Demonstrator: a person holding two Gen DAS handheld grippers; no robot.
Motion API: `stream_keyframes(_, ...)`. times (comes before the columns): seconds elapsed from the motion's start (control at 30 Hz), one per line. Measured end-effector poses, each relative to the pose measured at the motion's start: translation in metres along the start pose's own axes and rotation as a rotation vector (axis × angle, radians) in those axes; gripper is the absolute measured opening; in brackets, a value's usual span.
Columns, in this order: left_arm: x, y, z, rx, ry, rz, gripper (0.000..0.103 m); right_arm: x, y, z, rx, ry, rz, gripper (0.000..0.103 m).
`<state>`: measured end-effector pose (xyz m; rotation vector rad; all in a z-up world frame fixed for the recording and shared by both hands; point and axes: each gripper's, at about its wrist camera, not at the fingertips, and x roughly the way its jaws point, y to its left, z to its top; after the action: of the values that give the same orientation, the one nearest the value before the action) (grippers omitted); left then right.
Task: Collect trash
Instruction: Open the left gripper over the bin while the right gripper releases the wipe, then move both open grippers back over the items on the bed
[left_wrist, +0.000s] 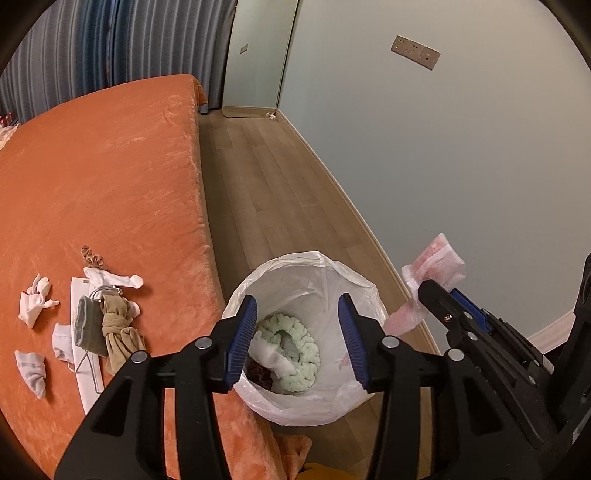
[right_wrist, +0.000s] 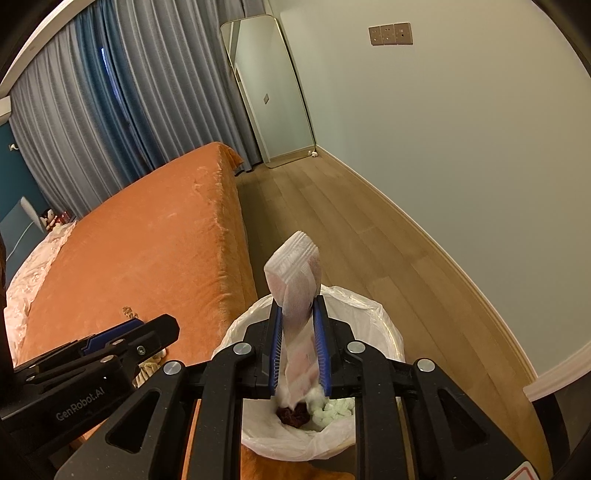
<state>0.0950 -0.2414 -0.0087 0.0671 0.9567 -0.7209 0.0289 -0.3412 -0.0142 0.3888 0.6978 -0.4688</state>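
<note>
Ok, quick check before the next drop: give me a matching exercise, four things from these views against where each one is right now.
Things:
1. pale green fluffy band
2. pink-white wrapper
3. tan knotted stocking
4. left gripper

Places or states:
A. on the orange bed
B. clamped in the right gripper
C. inside the lined bin
D. jaws apart, nothing between them, above the bin

Pairs: 1-C, 2-B, 3-A, 4-D

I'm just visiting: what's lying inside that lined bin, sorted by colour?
Pale green fluffy ring: 1
Dark red scrunchie: 1
White cloth piece: 1
Total: 3
</note>
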Motion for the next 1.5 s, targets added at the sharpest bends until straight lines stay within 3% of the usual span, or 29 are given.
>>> stream_keyframes(0.1, -0.002, 0.003, 0.000, -0.007, -0.002, 0.003, 0.045, 0.000, 0.001, 0.000, -0.002, 0.000, 0.000, 0.019)
stream_keyframes(0.23, -0.006, 0.007, 0.000, -0.023, -0.009, 0.012, 0.051, -0.003, 0.006, 0.000, -0.016, -0.023, -0.029, 0.053)
stream_keyframes(0.67, -0.022, 0.035, -0.002, -0.077, -0.023, 0.022, 0.051, -0.014, 0.028, -0.001, -0.064, -0.029, -0.032, 0.059)
stream_keyframes(1.1, -0.058, 0.098, -0.012, -0.171, -0.065, 0.080, 0.055, -0.026, 0.075, -0.004, -0.127, -0.037, -0.016, 0.067)
stream_keyframes(1.3, -0.078, 0.144, -0.022, -0.241, -0.087, 0.130, 0.063, -0.027, 0.109, -0.009, -0.162, -0.030, 0.016, 0.069)
stream_keyframes(1.5, -0.095, 0.197, -0.039, -0.310, -0.104, 0.229, 0.078, -0.026, 0.145, -0.023, -0.199, -0.015, 0.053, 0.073)
